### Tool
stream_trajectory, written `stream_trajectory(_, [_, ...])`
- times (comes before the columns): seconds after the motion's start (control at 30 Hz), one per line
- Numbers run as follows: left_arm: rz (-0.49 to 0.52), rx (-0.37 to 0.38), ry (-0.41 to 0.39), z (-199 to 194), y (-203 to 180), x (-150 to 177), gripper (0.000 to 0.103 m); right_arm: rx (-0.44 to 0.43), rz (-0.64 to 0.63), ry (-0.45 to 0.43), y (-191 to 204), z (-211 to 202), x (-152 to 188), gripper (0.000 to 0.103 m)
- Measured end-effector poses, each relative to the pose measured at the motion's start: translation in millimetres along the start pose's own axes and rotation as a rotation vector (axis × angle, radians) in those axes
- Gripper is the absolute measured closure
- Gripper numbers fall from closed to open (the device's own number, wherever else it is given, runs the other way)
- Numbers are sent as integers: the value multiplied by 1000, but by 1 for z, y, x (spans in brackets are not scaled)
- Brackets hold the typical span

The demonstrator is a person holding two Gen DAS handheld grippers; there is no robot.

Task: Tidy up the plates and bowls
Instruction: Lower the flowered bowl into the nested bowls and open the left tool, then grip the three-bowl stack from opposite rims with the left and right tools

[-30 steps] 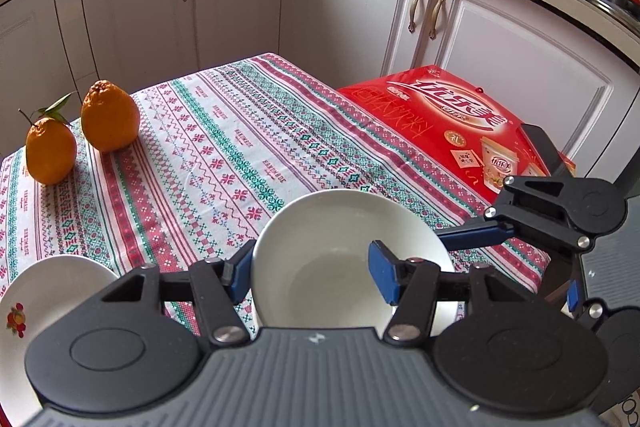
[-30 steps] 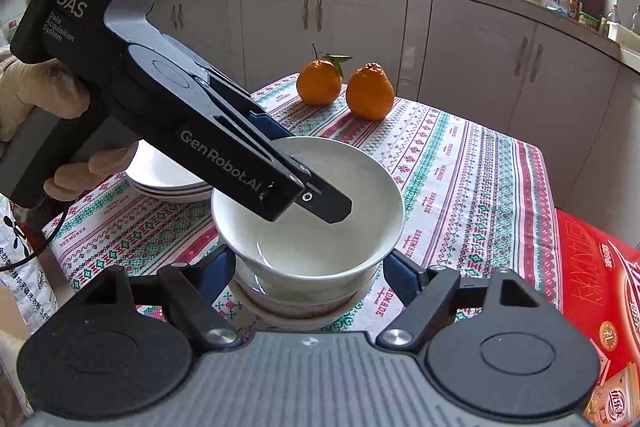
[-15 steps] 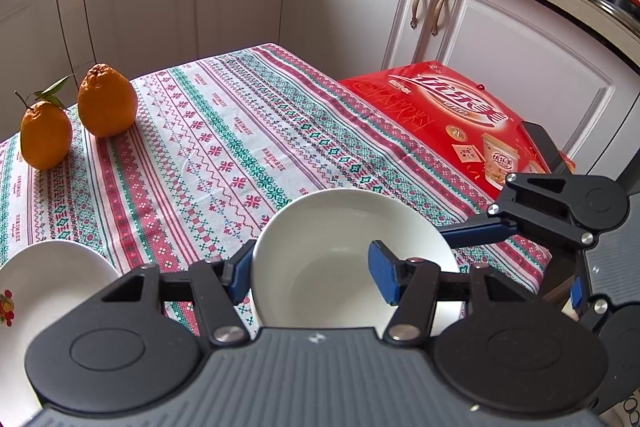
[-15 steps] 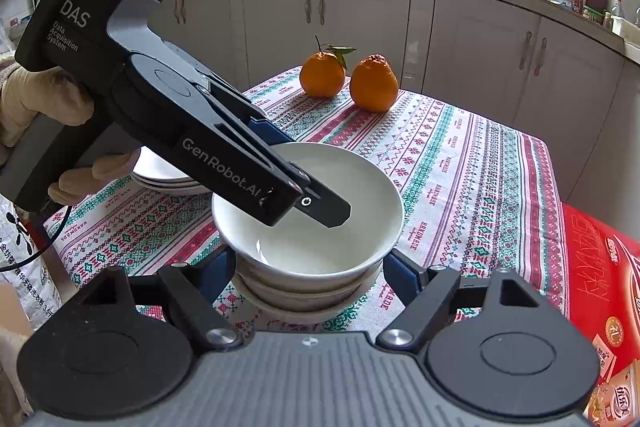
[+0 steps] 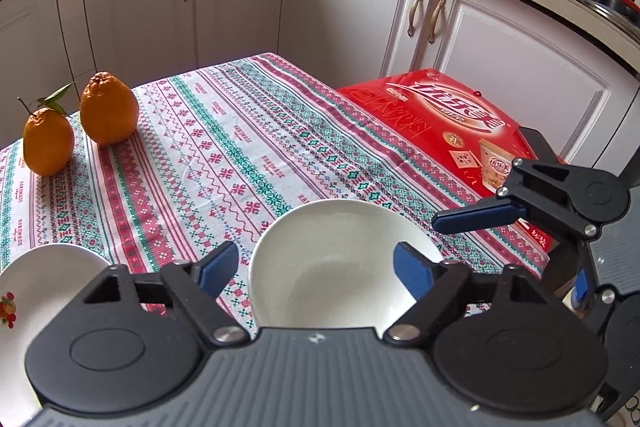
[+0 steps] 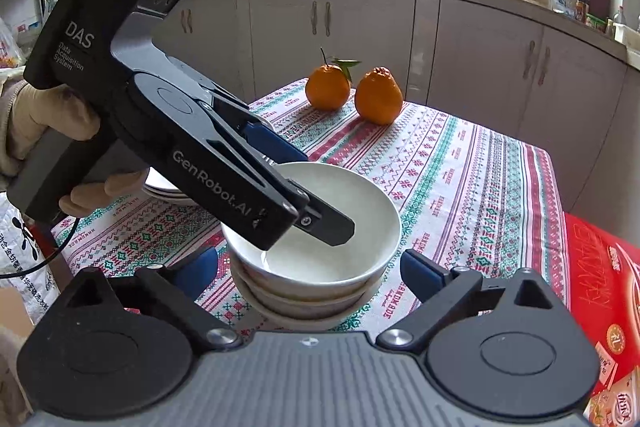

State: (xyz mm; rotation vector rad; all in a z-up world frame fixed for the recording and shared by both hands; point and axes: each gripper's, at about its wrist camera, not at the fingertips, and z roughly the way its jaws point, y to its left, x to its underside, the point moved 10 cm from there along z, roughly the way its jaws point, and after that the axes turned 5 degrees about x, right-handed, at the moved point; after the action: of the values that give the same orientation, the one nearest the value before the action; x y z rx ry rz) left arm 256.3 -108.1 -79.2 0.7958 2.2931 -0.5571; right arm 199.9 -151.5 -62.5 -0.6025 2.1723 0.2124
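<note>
Left claw (image 5: 316, 269): jaws were opening, blue pads clear of the rim on both sides, nothing pinched. The top bowl (image 5: 340, 267) sat between them, released. In the right wrist view one finger of this claw reached down over the near rim into the bowl's hollow, the other outside the wall toward the plates; likely the rim had been the hold, and the spread let the bowl settle.

Right claw (image 6: 308, 269): jaws also opening, pads standing off either flank of the bowl stack (image 6: 310, 291), touching neither side as far as could be told. Released, nothing held. It appeared to have bracketed the stack to keep it steady and centred during nesting.

The top bowl rested nested in the stack, at least two more rims showing beneath it, upright, no visible tilt. The stack stood on the patterned cloth of the counter (image 5: 248, 147), near its front edge, directly ahead of both claws.

Outward: a stack of plates (image 6: 164, 187) lay just beyond the left claw's body, partly hidden by it; a flowered plate rim showed low in the left wrist view. Two oranges (image 6: 352, 93) sat well apart at the far end of the cloth. A red carton (image 5: 448, 123) lay beside the counter, off the cloth.

Judged: the bowls looked gathered; both claws would need to back off without nudging the rim.
</note>
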Motion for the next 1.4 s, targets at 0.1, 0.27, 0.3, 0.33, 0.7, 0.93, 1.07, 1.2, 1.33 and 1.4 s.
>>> stream_trajectory(0.1, [-6, -1, -15, -8, 1, -2, 16, -2, 1, -1, 1, -1, 1, 1])
stream_trajectory(0.27, [17, -30, -57, -26, 1, -4, 8, 0, -5, -6, 1, -4, 2, 0])
stream_trajectory(0.3, [21, -42, -65, -30, 2, -4, 8, -1, -8, -9, 1, -5, 2, 0])
stream_trajectory(0.33, [25, -51, -70, -34, 3, -3, 6, -1, -11, -12, 1, -7, 2, 0])
stream_trajectory(0.7, [58, -68, -61, -59, 9, 47, 2, -7, -50, -3, -4, -13, 17, 0])
stream_trajectory(0.93, [94, -43, -54, -47, 3, 72, 2, 10, -95, 45, -8, -4, 33, 0])
stream_trajectory(1.07, [118, -42, -19, -32, 0, 82, 2, 18, -89, 66, -14, 2, 36, 0])
stream_trajectory(1.2, [210, -59, 3, -21, -6, 87, 2, -8, -107, 78, -15, 8, 38, 0])
stream_trajectory(1.33, [256, -46, 19, -11, -8, 87, 3, -41, -154, 88, -13, 16, 39, 0])
stream_trajectory(1.4, [260, -29, 31, -7, -8, 87, 3, -59, -174, 96, -12, 20, 39, 0])
